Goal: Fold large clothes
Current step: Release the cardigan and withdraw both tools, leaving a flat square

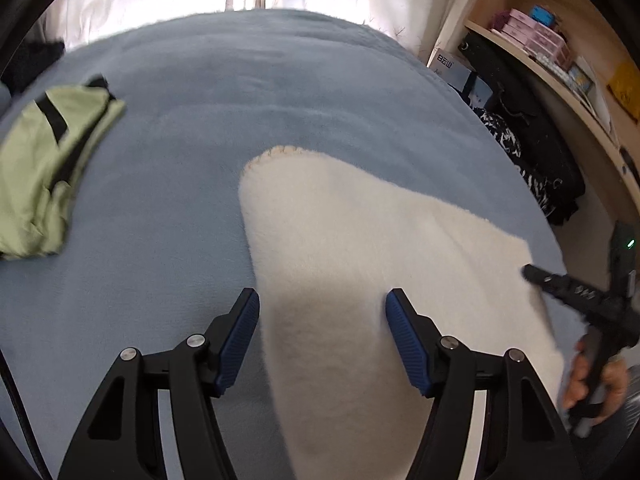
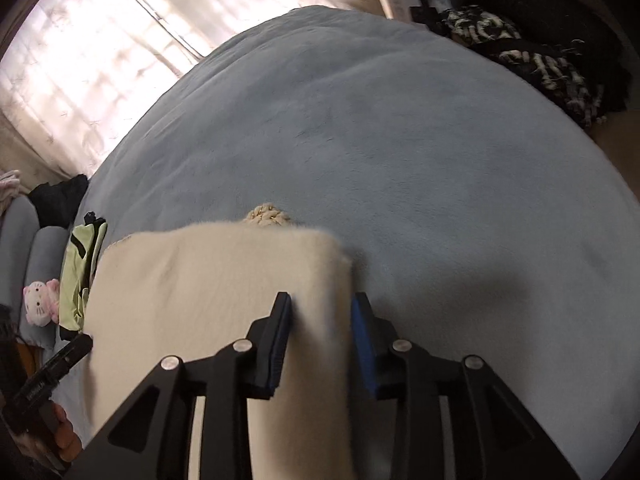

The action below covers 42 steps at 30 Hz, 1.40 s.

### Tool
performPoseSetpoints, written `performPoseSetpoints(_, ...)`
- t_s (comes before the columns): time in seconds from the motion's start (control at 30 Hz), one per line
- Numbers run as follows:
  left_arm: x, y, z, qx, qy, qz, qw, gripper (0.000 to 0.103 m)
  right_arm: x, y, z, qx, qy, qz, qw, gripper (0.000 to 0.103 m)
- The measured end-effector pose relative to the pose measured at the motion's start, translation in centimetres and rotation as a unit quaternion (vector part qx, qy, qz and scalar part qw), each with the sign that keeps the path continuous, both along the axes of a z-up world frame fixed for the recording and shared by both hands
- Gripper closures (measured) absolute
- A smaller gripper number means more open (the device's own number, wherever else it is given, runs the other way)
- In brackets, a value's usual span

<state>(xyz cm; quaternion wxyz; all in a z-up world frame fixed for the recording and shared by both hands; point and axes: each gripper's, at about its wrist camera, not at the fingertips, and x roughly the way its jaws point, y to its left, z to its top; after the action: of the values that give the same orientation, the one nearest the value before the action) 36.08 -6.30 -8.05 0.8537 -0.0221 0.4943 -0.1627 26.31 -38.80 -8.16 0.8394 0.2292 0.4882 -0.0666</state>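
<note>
Cream fleece garment (image 1: 360,264) lies spread on the blue-grey bed cover (image 1: 224,112), toward the near right side of the bed; a stitched, rounded edge points away from the person. Left gripper (image 1: 322,336) hovers over the near part of the fleece, jaws spread wide, blue pads clear of the fabric on either side. Right gripper (image 2: 322,340) sits at the garment's right-hand edge, jaws apart with the fleece edge running between the pads; whether the pads touch the cloth cannot be told. Knitted cream trim (image 2: 267,216) shows just beyond the far edge of the fleece. Green garment (image 1: 44,160) with black straps lies folded, well apart on the left of the bed. Pink-and-white plush toy (image 2: 40,302) rests beside it. Wooden shelf (image 1: 552,60) stands right of the bed.
</note>
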Motion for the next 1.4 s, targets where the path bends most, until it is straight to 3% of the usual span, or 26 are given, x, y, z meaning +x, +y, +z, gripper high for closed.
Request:
performPoseSetpoints(0.13, -3.5, -0.3, 2.6, 0.008, -0.043, -0.027, 0.9987, 0.038, -2.9, 2.1, 3.5, -0.055, -0.018, 0.020, 0.998, 0.072)
performPoseSetpoints(0.27, -7.6, -1.0, 4.4, 0.006, -0.056, -0.054, 0.9969, 0.038, -5.6, 5.3, 5.4, -0.053, -0.030, 0.062, 0.996, 0.072)
performPoseSetpoints(0.47, -14.2, -2.2, 3.6, 0.017, -0.069, -0.082, 0.9941, 0.039, -8.8, 11.6, 4.8, -0.048, -0.021, 0.132, 0.990, 0.072)
performPoseSetpoints(0.57, -16.0, -2.6, 1.7, 0.038, -0.064, -0.084, 0.9937, 0.042, -9.6, 13.5, 3.1, -0.082, -0.003, 0.153, 0.985, 0.072)
performPoseSetpoints(0.67, -15.9, -1.7, -1.0, 0.065, -0.039, -0.069, 0.9948, 0.048, -10.4, 12.5, 1.5, -0.117, 0.022, 0.130, 0.984, 0.075)
performPoseSetpoints(0.77, -15.5, -0.1, -1.9, 0.027, -0.014, -0.058, 0.9978, 0.046, -11.7, 9.9, 1.1, -0.087, 0.024, 0.109, 0.990, 0.086)
performPoseSetpoints(0.83, -15.4, 0.4, -1.9, 0.014, -0.006, -0.052, 0.9985, 0.046, -12.5, 9.0, 1.3, -0.087, 0.029, 0.100, 0.991, 0.088)
performPoseSetpoints(0.9, -15.5, 0.4, -1.8, 0.016, -0.008, -0.048, 0.9987, 0.046, -13.5, 8.9, 1.7, -0.119, 0.039, 0.087, 0.988, 0.085)
performPoseSetpoints(0.97, -15.7, 0.3, -1.7, 0.022, -0.014, -0.046, 0.9986, 0.046, -13.9, 8.7, 1.4, -0.149, 0.055, 0.070, 0.985, 0.073)
performPoseSetpoints(1.1, -16.1, 0.3, -1.5, 0.020, -0.016, -0.040, 0.9989, 0.047, -14.7, 7.6, 1.4, -0.111, 0.053, 0.047, 0.991, 0.072)
performPoseSetpoints(1.4, -16.9, 1.0, -0.6, 0.011, -0.011, -0.022, 0.9996, 0.047, -14.8, 8.0, 1.1, -0.094, 0.063, 0.019, 0.993, 0.072)
